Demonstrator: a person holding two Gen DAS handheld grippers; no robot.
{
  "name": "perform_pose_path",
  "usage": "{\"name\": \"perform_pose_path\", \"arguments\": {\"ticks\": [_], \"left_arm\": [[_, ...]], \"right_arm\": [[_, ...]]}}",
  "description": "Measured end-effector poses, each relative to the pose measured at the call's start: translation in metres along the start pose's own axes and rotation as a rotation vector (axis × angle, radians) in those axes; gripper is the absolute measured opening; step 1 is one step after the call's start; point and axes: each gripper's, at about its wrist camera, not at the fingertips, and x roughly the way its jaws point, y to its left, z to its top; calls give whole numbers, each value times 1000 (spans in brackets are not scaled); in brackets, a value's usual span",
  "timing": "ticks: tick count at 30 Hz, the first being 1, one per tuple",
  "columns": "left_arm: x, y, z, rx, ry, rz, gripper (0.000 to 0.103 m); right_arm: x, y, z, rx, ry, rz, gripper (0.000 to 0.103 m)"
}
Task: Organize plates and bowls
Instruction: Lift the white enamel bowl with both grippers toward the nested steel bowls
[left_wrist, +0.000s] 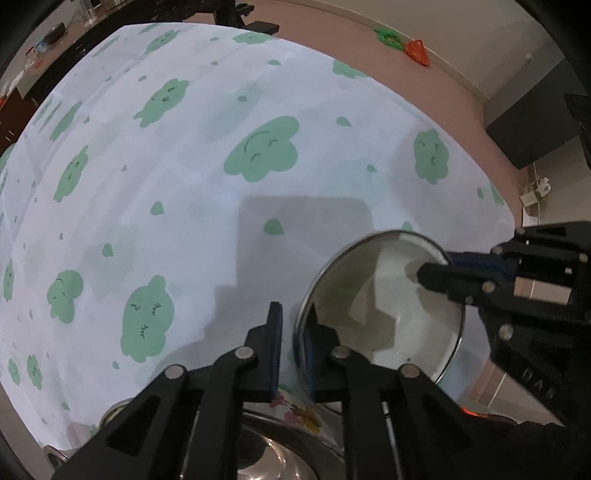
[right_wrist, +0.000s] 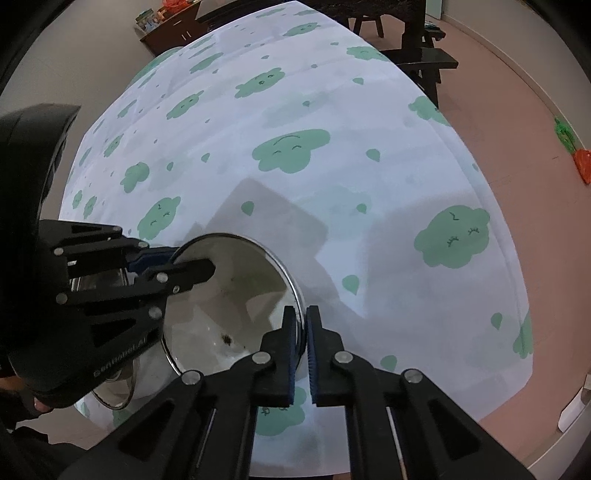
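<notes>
The right hand-held gripper (right_wrist: 302, 321) is clenched on the rim of a bowl (right_wrist: 229, 306), with one blue pad inside the rim and the other outside, both pressed to the metal edge. The left hand-held gripper (left_wrist: 295, 314) straddles the opposite side of the same rim. One of its fingers reaches into the bowl and the other stays outside. A pale sliver shows between the outer pad and the rim, so I cannot tell whether this hand-held gripper truly clamps the bowl or only brackets it.

Below both is the surface (left_wrist: 184, 184), which fills most of each view. It is covered by a white cloth printed with green smiling clouds and small green drops. A pinkish floor (left_wrist: 424, 96) runs around it, and a dark wooden bench (right_wrist: 424, 59) stands by the far end.

The bowl is white inside with a shiny metal rim. It is tilted, with its mouth turned up toward the cameras, near the edge of the surface closest to the person. A dark speck sits on its inner wall in the right wrist view.

Under the left hand-held gripper, at the bottom of its view, lies a shiny metal dish (left_wrist: 266, 446), and just above that is a white piece with a flower print (left_wrist: 299, 415), partly hidden by the fingers.

An orange carrot toy (left_wrist: 417, 51) lies on the floor by the wall.
</notes>
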Motion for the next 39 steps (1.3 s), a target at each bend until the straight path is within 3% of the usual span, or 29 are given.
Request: {"name": "perform_pose_path", "arguments": {"ticks": [5,7,9,11,15,19,21,24,39], "left_arm": [[2,-2,0,4,10,-7,16],[1,-4,3,0,9,-7,21],[2,0,4,-5,8,4,36],[2,1,5,-11,5,14,42],[6,-2,5,11,19,16,42],[9,-6,2,16,27,-10,33],[10,-9,3,21,32,-36,16],[10,-16,3,47,28,-26,8],[1,-27,7,25,21,-34,5]], "right_arm": [[0,-4,0,8,2,-10,6],[-2,-5,1,11,-5,-22,6],[-3,-7,1,16,-7,-30,6],[-4,-11,1,25,-9,-37,6],[-4,-16,0,35,-12,-39,6],[-4,-19,-1,49,-15,-34,6],[-4,-20,-2,55,-17,-28,6],[-4,-21,-3,55,-18,-28,6],[-3,-27,-5,87,-11,6,7]]}}
